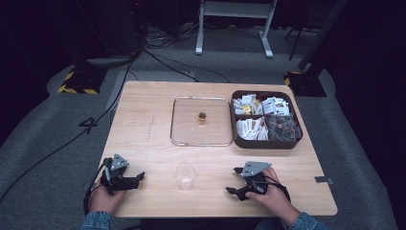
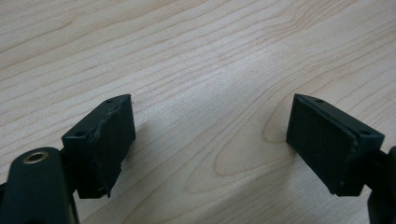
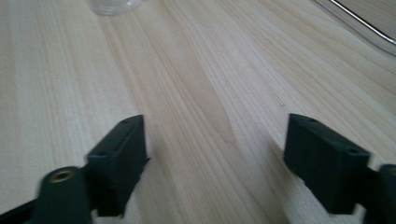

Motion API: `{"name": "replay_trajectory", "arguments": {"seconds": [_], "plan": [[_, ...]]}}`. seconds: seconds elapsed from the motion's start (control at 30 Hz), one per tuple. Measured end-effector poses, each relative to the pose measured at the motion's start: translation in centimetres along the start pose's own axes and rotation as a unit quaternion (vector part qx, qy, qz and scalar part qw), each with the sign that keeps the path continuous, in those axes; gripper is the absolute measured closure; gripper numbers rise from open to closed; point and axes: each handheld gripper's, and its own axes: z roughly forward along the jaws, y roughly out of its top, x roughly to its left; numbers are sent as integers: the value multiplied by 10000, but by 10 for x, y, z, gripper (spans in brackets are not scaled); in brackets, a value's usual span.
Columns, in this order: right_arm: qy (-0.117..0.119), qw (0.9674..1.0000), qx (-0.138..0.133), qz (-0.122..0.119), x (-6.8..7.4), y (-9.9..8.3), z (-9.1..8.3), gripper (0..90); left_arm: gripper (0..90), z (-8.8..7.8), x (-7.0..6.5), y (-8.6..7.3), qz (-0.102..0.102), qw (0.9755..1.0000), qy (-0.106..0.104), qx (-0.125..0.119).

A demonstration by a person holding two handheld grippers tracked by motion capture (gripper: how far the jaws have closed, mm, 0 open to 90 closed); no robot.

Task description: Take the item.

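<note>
While both of my grippers rest at the near edge of the table (image 1: 143, 103), nothing looks started: I judge the work to be at its very beginning. The clear plastic cup (image 1: 185, 175) stands upright and empty, and I'll use it as my landmark. The left gripper (image 1: 136, 178) sits to the left of the cup, the right gripper (image 1: 234, 179) to its right, each well apart from it and pointing toward it. In the left gripper view the jaws stand wide with only bare wood between them; the right gripper view shows the same, jaws spread and holding nothing, with the cup's base at the top edge.

Beyond the cup lies one glass lid (image 1: 201, 121), flat on the table, with a small brass knob (image 1: 202, 116) at its centre. Beyond the cup and to the right sits one dark box (image 1: 266, 142) with four compartments, all stocked with sachets; I can't count these.

So: two grippers, one cup, one lid, one box. Everything is left to do, probably fetching a sachet for the cup.
</note>
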Motion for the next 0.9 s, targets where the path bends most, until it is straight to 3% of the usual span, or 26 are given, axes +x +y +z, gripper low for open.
{"name": "replay_trajectory", "arguments": {"seconds": [0.37, 0.47, 0.77, 0.9], "plan": [[-70, 9961, -877, 21, -1, 41, -47, 299, 159, 0, 0, 0, -5, 10000, 4, 4], [-150, 9951, -979, 26, -3, 49, -60, 309, 159, 0, 0, 0, 0, 10000, 15, 8], [-388, 9920, -1125, 416, -24, 60, -86, 317, 145, 2, -1, 3, -35, 10000, 25, 23], [-536, 9906, -1198, 394, -31, 63, -94, 313, 145, 3, -1, 3, -37, 10000, 26, 24]]}}
